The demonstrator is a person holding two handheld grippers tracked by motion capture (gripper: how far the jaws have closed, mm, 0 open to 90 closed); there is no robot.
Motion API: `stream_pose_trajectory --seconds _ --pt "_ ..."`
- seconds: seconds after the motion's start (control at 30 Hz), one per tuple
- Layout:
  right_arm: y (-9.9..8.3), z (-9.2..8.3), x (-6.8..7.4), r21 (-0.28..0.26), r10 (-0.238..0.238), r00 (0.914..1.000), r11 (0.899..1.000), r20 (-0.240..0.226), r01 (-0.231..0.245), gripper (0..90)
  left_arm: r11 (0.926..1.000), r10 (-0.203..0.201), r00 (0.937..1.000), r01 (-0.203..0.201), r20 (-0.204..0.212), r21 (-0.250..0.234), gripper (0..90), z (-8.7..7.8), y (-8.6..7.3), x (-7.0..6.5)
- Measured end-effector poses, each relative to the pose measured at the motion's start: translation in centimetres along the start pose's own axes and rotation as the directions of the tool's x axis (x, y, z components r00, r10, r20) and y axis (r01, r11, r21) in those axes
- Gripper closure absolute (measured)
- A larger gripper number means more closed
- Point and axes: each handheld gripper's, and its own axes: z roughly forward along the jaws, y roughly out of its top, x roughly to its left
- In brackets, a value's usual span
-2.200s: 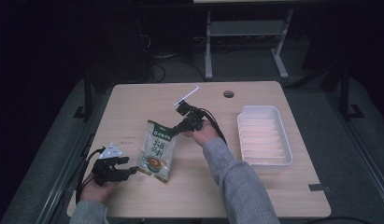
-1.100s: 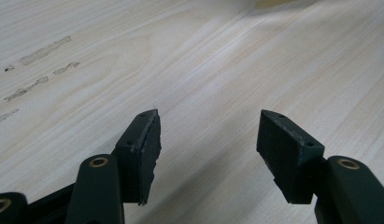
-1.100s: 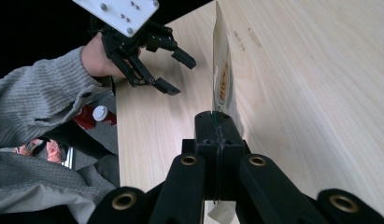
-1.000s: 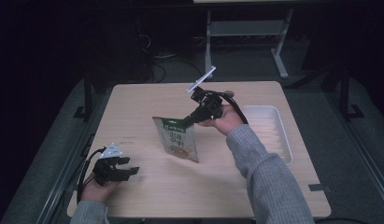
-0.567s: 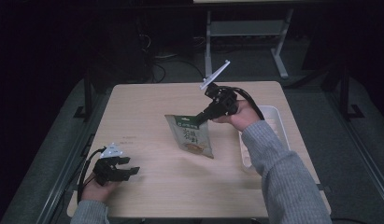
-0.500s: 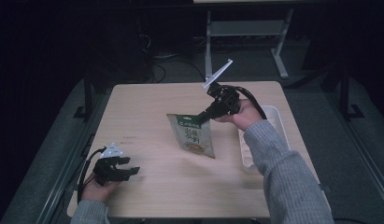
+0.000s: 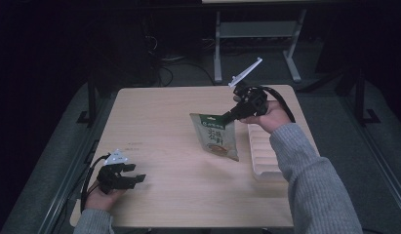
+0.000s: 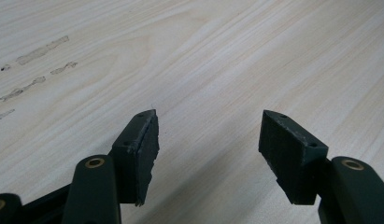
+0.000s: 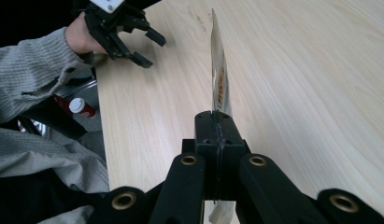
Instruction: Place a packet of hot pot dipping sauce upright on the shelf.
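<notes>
A green and tan food pouch hangs in the air over the right half of the wooden table. My right gripper is shut on its upper right corner. In the right gripper view the pouch shows edge-on, pinched between the closed pads. My left gripper rests low at the table's front left, open with nothing between its fingers. In the left gripper view its pads stand apart over bare wood. The other hand's gripper is visible farther off in the right gripper view.
A white ribbed tray sits at the table's right edge, partly under my right forearm. A metal stand is on the floor beyond the table. A small red-and-white bottle lies below the table edge.
My right gripper has carried the pouch up off the table and to the right, toward the white tray. The left gripper has stayed at the front left.
</notes>
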Motion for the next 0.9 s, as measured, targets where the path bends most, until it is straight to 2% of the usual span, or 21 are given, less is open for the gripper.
stream_pose_trajectory --seconds 0.2,0.9 --pt "-0.7 -1.7 -0.1 0.001 0.003 0.9997 1.0 0.026 -0.003 89.8 1.0 0.0 1.0 0.0 0.003 0.001 36.9 0.1 0.1 -0.1" --pt "-3.6 -5.6 -0.9 -0.017 0.026 0.9968 1.0 0.076 -0.025 89.7 1.0 -0.008 0.9999 0.008 0.008 -0.001 36.6 0.1 0.1 0.0"
